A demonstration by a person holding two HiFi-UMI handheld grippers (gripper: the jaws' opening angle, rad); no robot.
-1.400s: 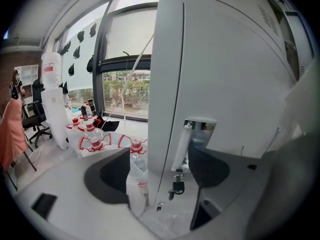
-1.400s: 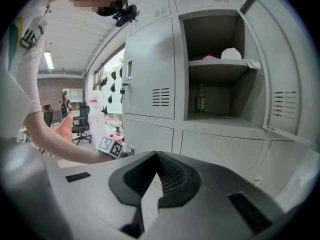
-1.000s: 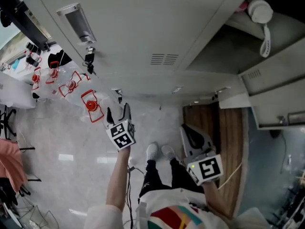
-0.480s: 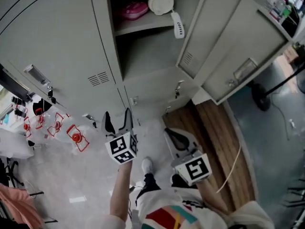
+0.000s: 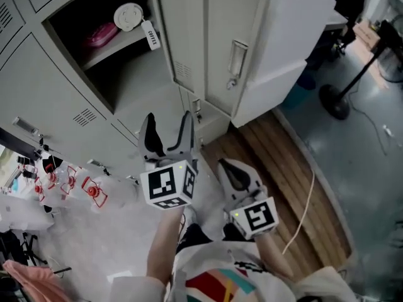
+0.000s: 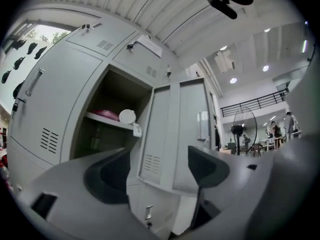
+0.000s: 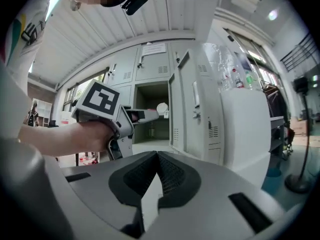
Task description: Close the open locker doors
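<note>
Over last second we swung toward open locker [image 5: 110,74]. Its door [image 5: 186,36] now stands just far of left gripper [image 5: 167,124], jaws spread, empty. Right gripper [image 5: 228,167] near us, jaws pressed together, nothing held. Door untouched; we judge push comes next.

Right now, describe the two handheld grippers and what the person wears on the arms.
Both are pale grey plastic. The left gripper has dark-padded jaws and a white cube with black square markers. The right gripper carries a like cube; its pads are dark with a fine grid texture. The person wears a white top printed red, yellow and teal; forearms bare of sleeves.
</note>
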